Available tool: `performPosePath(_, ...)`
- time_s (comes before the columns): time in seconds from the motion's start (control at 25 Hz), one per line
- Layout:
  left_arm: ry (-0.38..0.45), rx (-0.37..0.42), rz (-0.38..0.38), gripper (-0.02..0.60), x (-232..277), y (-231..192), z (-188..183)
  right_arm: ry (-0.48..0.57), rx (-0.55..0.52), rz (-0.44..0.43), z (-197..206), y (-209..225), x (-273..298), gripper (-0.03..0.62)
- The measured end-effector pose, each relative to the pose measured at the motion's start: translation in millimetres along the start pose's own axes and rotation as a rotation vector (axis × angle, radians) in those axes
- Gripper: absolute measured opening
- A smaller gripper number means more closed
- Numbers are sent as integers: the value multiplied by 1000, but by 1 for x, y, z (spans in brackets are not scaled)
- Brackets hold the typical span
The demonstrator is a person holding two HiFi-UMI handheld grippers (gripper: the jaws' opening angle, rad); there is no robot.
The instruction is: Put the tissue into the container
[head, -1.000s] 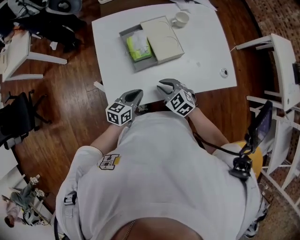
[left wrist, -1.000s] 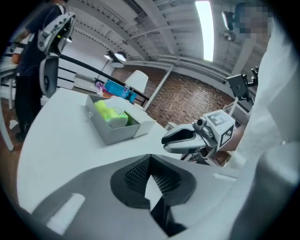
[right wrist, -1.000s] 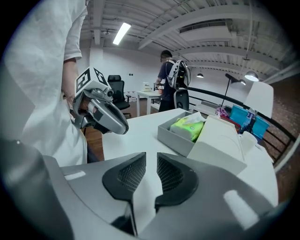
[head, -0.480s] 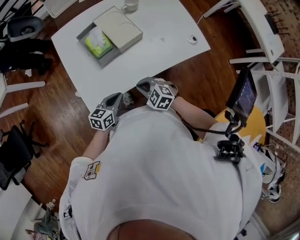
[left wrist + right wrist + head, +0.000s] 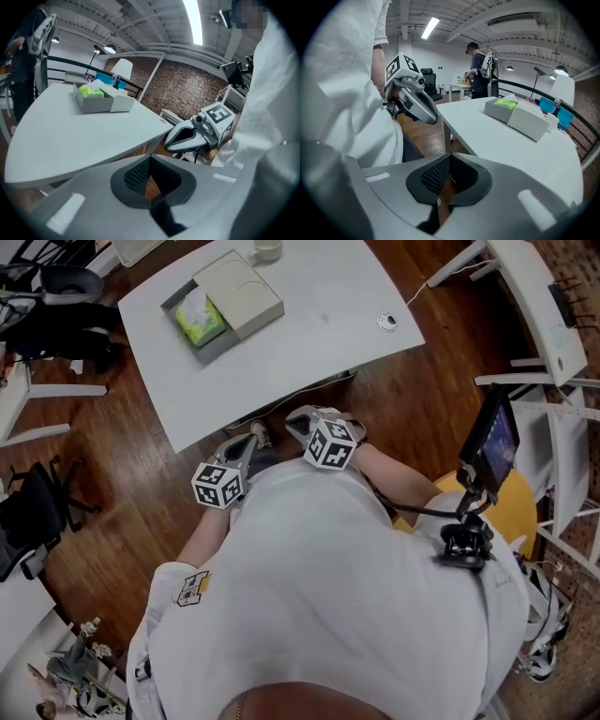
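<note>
Since the tissue (image 5: 198,315), a green pack with white sheet showing, already lies inside the grey container (image 5: 172,313), little of the task appears left. The white lid (image 5: 239,294) covers only the other part of the container, touching the pack's side.

Risk 1: in the left gripper view the pack stands above the container wall. A lid pushed across could catch on it and crumple it or drag it out.

Risk 2: the container sits near the far corner of the table (image 5: 309,343), with a cup (image 5: 266,249) just beyond. A hard shove could slide it into the cup or towards the edge.

Risk 3: left gripper (image 5: 251,439) and right gripper (image 5: 298,420) are both closed on nothing, held near the person's body, off the table and near each other. They could knock together, and neither can grip until it opens.
</note>
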State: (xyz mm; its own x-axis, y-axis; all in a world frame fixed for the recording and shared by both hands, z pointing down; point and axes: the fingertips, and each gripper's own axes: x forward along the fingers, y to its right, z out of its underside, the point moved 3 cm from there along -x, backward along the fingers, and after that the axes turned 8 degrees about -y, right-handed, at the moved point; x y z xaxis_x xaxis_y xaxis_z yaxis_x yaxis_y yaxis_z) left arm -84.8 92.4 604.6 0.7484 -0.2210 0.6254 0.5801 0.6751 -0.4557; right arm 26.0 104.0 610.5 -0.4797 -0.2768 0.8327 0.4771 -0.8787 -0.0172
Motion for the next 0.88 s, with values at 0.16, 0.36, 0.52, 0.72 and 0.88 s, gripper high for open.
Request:
performPosePath(0.16, -13, 36, -10, 2, -4, 11, 10, -6, -24, -15, 1, -12, 0, 0)
performPosePath(0.36, -12, 46, -24, 2, -12, 8, 15, 1, -53, -17, -12, -15, 5, 0)
performPosePath(0.52, -13, 63, -26, 2, -9, 3, 7, 5, -62, -1, -17, -1, 6, 0)
performPosePath(0.72, -7, 62, -28, 2, -6, -3, 0, 3, -57, 21, -17, 12, 3, 0)
performPosePath(0.88, 1, 71, -33, 2, -6, -8, -8, 10, -62, 37, -24, 22, 1, 0)
